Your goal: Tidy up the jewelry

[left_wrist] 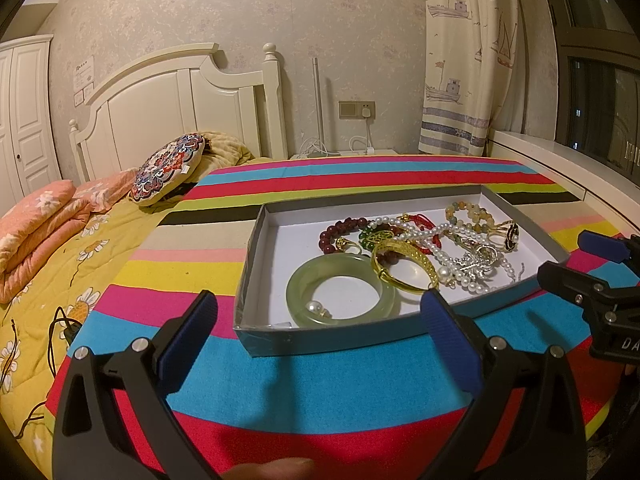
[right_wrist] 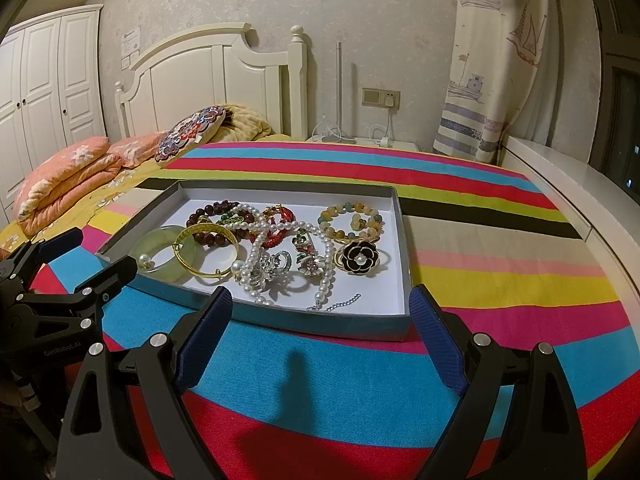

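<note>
A shallow grey box with a white floor lies on the striped cloth and holds tangled jewelry. In it are a pale green jade bangle, a gold bangle, a pearl necklace, dark red beads, a yellow-green bead bracelet and a black flower brooch. My left gripper stands open just short of the box's near wall. My right gripper is open too, empty, before the box's near edge.
The box rests on a bright striped cloth spread over a bed. A round patterned cushion and folded orange quilts lie to the left. A white windowsill runs along the right; a headboard stands behind.
</note>
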The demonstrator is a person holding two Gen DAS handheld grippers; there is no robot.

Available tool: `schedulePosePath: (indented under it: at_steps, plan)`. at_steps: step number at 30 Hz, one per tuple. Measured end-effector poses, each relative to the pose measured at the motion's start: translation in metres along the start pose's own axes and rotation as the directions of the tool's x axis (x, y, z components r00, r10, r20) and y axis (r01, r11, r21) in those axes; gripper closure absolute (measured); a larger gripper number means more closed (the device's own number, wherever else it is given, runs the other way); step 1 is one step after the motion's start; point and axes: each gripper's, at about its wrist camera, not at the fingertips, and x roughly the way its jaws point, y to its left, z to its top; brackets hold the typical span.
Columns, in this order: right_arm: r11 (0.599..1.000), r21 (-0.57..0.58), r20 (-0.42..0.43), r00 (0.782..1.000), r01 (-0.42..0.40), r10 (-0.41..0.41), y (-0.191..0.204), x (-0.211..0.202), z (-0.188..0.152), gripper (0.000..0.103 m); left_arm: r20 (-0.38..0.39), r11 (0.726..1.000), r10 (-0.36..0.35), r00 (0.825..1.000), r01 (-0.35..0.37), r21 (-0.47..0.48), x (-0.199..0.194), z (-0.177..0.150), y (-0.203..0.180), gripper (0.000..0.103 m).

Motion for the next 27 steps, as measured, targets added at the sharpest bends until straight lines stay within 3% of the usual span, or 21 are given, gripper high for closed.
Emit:
schedulePosePath:
  at_steps: [19,24,27]
  plan:
    - [1.0,0.002,-0.002,1.0,-0.001,0.001,-0.0003,-0.0001,0.0008,0.017,0.004,1.0,-0.006,1.0,0.006,0.009,-0.0003,0.0013,-0.0014,0.002]
    - [1.0,0.002,-0.005,1.0,-0.007,0.007,0.0046,-0.002,-0.0031,0.017,0.031,0.999,0.027,0.999,-0.028,0.016,-0.0031,0.0023,-0.0018,0.003]
    - [1.0,0.009,-0.021,1.0,-0.022,0.022,0.0043,-0.0018,-0.0039,0.017,0.0,1.0,-0.01,1.0,0.01,0.01,0.0002,0.0044,0.001,0.003]
